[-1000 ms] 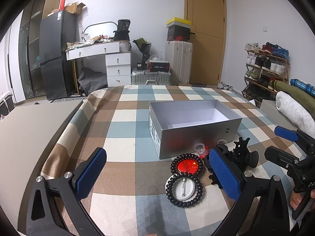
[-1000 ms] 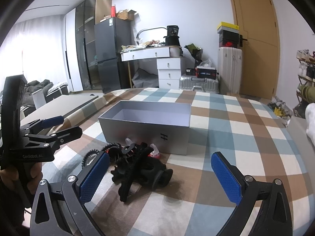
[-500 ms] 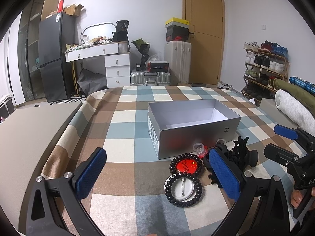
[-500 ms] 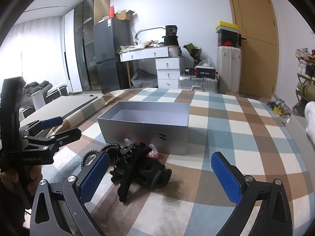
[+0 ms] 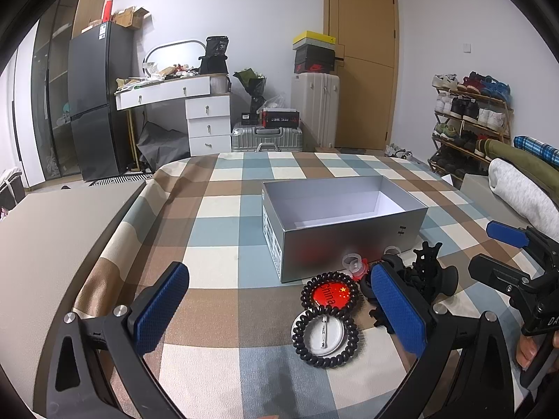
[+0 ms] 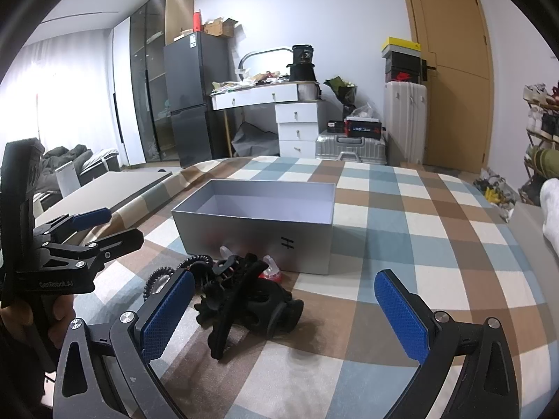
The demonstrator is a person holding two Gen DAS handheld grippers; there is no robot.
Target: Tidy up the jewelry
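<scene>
- Blue, brown and white checked cloth (image 5: 223, 272) covers the table
- Open silver cardboard box (image 5: 344, 225) sits on it
- Left gripper (image 5: 279, 310) and right gripper (image 6: 283, 314) hover low, jaws spread wide, holding nothing
- Black plastic claw hair clips (image 6: 251, 300) lie piled before the box
- Red round badge (image 5: 330, 294) and upturned white badge (image 5: 325, 335), each ringed by a black coil, touch
</scene>
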